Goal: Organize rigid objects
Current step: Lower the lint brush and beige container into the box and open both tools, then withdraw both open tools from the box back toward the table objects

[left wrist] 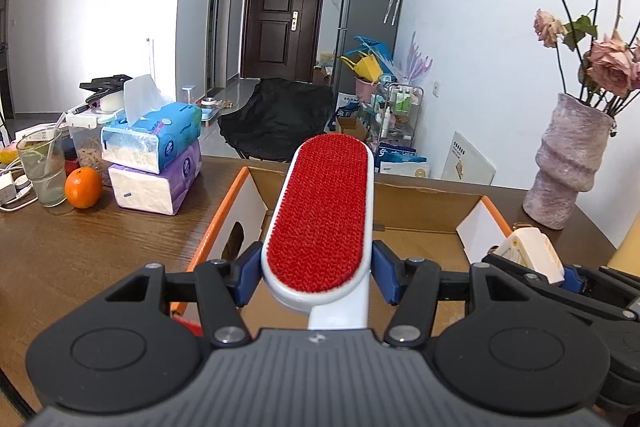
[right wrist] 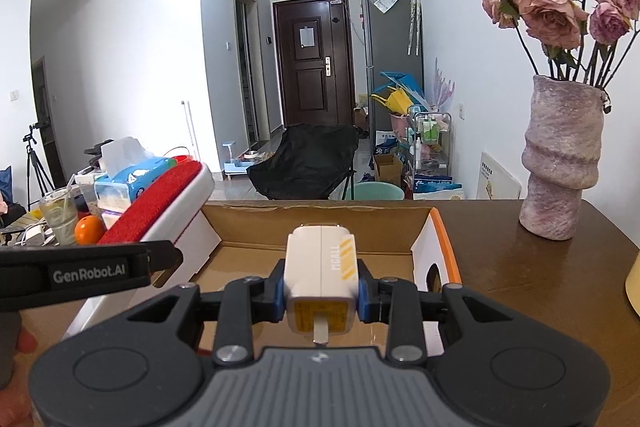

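Left gripper (left wrist: 318,277) clamped on lint brush (left wrist: 320,215); right gripper (right wrist: 322,293) clamped on charger (right wrist: 320,279). Both held over box (right wrist: 320,219) (interior looks bare). Next: lower, release inside.

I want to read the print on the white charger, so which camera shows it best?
The right wrist view: the white charger sits centred between the right gripper fingers, its yellow lettering facing the camera. The left wrist view shows only its corner at the far right edge, no lettering.
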Tool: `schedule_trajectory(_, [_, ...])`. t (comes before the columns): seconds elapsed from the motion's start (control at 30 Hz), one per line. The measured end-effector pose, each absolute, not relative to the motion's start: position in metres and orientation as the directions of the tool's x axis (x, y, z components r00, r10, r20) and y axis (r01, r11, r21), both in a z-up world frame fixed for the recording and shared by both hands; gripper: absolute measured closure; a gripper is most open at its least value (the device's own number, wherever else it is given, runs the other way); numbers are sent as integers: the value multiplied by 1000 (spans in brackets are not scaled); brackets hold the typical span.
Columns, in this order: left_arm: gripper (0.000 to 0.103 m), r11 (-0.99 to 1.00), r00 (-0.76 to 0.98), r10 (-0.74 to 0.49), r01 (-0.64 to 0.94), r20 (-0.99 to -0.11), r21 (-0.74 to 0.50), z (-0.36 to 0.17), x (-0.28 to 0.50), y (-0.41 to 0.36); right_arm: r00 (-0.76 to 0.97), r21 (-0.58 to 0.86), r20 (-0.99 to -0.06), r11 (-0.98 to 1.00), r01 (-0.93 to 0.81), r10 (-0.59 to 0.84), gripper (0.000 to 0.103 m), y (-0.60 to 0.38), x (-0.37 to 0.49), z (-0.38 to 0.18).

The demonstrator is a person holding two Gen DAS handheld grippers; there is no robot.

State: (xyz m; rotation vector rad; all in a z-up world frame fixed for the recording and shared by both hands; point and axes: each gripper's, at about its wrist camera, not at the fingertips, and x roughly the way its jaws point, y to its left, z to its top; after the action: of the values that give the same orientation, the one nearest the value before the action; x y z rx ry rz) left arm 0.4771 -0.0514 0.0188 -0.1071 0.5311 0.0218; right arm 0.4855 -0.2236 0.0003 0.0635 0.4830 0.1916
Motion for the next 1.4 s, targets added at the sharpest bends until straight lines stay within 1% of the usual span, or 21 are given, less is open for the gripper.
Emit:
schedule_trajectory(0.7, [45, 996, 838, 29, -69, -544, -54, 5, 542, -41, 855, 73, -490, 985, -154, 170, 72, -229, 538, -12])
schedule_trajectory(1.0, [44, 996, 816, 42, -77, -576, -37, -5, 563, -34, 836, 52, -529, 989, -140, 147, 72, -229, 556, -23])
schedule_trajectory(1.07, [39, 996, 809, 44, -80, -587, -34, -5, 564, -34, 834, 44, -536, 991, -130, 133, 72, -230, 557, -24])
schedule_trajectory(1.1, [21, 996, 810, 53, -88, -584, -31, -4, 562, -34, 835, 39, -535, 992, -123, 125, 71, -230, 557, -24])
schedule_trajectory(1.13, [6, 995, 814, 67, -100, -577, -26, -3, 560, -34, 838, 37, -532, 992, -119, 121, 67, -231, 556, -22])
schedule_trajectory(1.17, [2, 994, 824, 80, -109, -561, -18, 0, 557, -35, 840, 36, -531, 993, -115, 116, 52, -230, 554, -21])
schedule_trajectory(1.2, [0, 994, 833, 85, -111, -547, -15, 3, 554, -35, 845, 32, -524, 994, -107, 108, 30, -230, 552, -19])
schedule_trajectory(1.27, [0, 994, 841, 75, -103, -536, -23, 8, 550, -35, 856, 16, -509, 996, -90, 86, 12, -230, 548, -16])
schedule_trajectory(1.33, [0, 995, 841, 73, -100, -535, -21, 9, 548, -36, 858, 10, -507, 996, -87, 80, 11, -229, 547, -14])
schedule_trajectory(1.4, [0, 995, 838, 74, -97, -541, -14, 9, 549, -38, 857, 15, -508, 996, -87, 82, 3, -230, 546, -13])
